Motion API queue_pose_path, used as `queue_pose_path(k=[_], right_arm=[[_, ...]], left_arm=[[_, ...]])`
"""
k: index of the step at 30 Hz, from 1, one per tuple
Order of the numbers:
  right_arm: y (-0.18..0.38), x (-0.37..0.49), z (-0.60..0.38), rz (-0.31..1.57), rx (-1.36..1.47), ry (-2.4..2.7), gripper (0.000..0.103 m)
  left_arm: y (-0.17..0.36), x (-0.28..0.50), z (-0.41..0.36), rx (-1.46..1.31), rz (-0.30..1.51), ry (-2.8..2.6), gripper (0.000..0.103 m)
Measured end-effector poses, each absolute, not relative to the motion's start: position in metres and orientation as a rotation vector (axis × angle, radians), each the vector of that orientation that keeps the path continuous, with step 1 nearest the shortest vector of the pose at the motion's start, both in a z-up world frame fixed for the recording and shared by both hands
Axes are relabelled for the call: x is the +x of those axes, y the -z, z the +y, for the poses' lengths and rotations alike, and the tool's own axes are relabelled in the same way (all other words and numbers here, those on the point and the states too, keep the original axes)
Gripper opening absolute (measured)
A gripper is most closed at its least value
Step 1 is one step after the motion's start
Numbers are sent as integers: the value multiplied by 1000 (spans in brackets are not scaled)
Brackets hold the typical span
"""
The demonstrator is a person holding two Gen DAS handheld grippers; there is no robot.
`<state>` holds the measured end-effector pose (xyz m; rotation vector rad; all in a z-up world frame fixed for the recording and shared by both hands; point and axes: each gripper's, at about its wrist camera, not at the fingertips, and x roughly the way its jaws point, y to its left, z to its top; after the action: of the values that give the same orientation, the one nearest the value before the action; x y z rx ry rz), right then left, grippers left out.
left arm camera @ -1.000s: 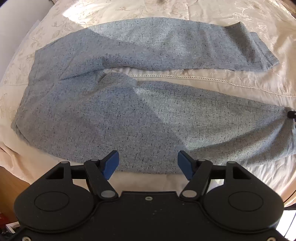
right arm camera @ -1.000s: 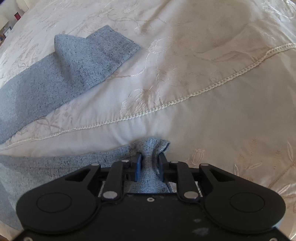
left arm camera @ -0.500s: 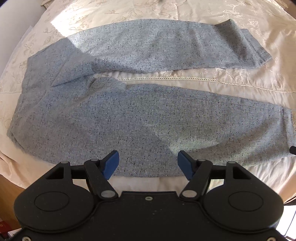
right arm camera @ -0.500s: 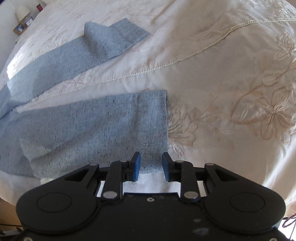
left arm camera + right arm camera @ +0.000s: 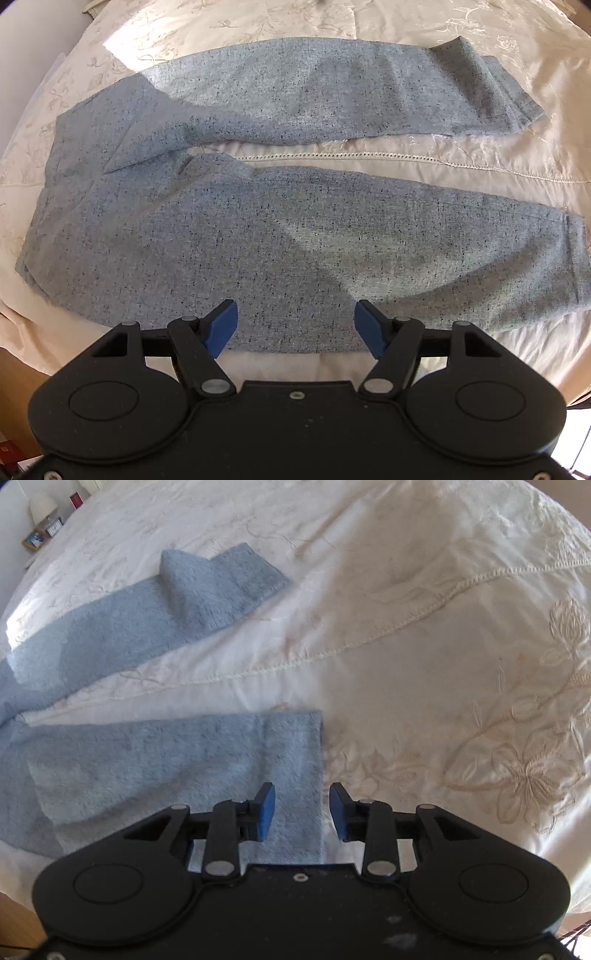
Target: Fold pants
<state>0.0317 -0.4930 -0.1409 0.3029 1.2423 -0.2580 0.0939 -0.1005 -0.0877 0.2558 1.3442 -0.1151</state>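
Note:
Grey-blue speckled pants (image 5: pixel 280 229) lie spread flat on the bed, waist at the left and both legs running to the right. My left gripper (image 5: pixel 295 325) is open and empty above the near edge of the near leg. In the right wrist view the near leg's cuff (image 5: pixel 291 760) lies flat, and the far leg's cuff (image 5: pixel 225 579) has a raised fold. My right gripper (image 5: pixel 302 810) is open and empty just above the near cuff's corner.
The pants rest on a cream embroidered bedspread (image 5: pixel 443 657) with a stitched seam between the legs (image 5: pixel 369 157). A nightstand with a lamp and frames (image 5: pixel 42 520) stands at the far left. The bed's near edge (image 5: pixel 22 339) drops to a wooden floor.
My right gripper has let go of the near cuff, opened and pulled back a little; the cuff now lies flat. My left gripper stayed open and shifted slightly over the pants.

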Motion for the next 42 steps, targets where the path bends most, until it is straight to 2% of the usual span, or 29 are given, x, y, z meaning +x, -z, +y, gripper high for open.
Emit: queue_pose_path(k=[7, 8, 9, 12, 15, 21, 25, 34, 42], right_arm=[[172, 12, -489, 1319, 382, 215, 36], [174, 12, -485, 1329, 376, 216, 28], [173, 13, -482, 1341, 373, 211, 8], [147, 17, -474, 1316, 429, 162, 8], [115, 18, -467, 1287, 361, 218, 8], [155, 17, -488, 1391, 388, 314, 11], [141, 25, -468, 1323, 267, 356, 15], [99, 69, -433, 1149, 316, 279, 17], [83, 112, -376, 1108, 351, 291, 21]], left_arm=[[93, 93, -96, 262, 1371, 91, 71], [94, 93, -96, 266, 1372, 93, 71], [94, 93, -96, 273, 1372, 95, 71], [94, 92, -96, 291, 1368, 97, 71], [95, 92, -94, 284, 1370, 93, 71], [96, 95, -90, 284, 1370, 100, 71], [90, 108, -77, 282, 1328, 74, 71], [94, 201, -29, 267, 1223, -27, 71], [147, 287, 2, 300, 1256, -24, 71]])
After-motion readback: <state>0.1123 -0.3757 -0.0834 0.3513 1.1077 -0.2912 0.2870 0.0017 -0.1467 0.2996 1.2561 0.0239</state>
